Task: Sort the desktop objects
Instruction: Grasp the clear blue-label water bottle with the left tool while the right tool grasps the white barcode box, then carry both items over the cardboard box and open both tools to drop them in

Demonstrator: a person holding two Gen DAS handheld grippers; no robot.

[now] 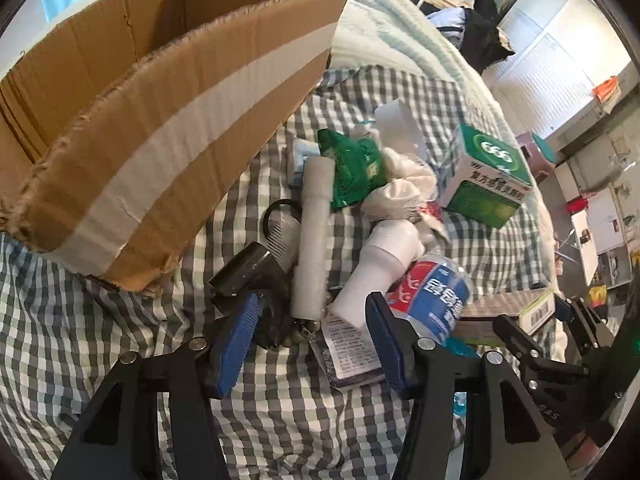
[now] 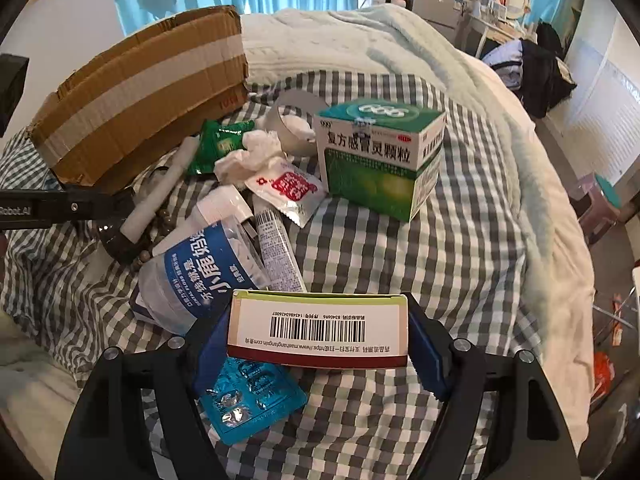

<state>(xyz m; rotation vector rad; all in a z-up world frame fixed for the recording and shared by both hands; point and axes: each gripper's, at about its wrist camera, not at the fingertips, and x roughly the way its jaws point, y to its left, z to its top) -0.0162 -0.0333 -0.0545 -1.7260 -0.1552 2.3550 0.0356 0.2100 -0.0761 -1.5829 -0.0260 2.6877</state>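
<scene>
Setting: a bed with a checked sheet [image 2: 460, 248] carried the clutter; a pale blanket [image 2: 360, 40] lay beyond it at 12 o'clock.
Carton: an open cardboard box [image 1: 168, 120] with a pale tape band stood at 10 o'clock of the pile, its near corner resting on the sheet.
Left hand-held gripper [image 1: 312, 340]: jaws partly apart, nothing between the blue pads; it hung above the pile's near edge, over a printed leaflet [image 1: 348, 344].
Right hand-held gripper [image 2: 320, 344]: jaws wide and pressed on the two ends of a flat barcode box [image 2: 320, 328], held clear of the sheet.
Blister: a blue pill blister [image 2: 248, 396] lay on the sheet under the held box, at 7 o'clock of it.
Green box: a green-and-white medicine box [image 2: 380, 160] stood upright at 1 o'clock of the pile, apart from the carton.
Pile centre: a clear tub with blue label [image 2: 200, 268] lay on its side, touching a white tube [image 2: 276, 248] at its 3 o'clock.
Pile far side: a green sachet [image 2: 220, 144], crumpled tissue [image 2: 248, 156] and a red-and-white sachet [image 2: 292, 188] lay just beside one another.
Pile left: a white stick [image 1: 316, 236] lay lengthwise, a black object [image 1: 248, 272] at its 8 o'clock; its kind could not be told.
</scene>
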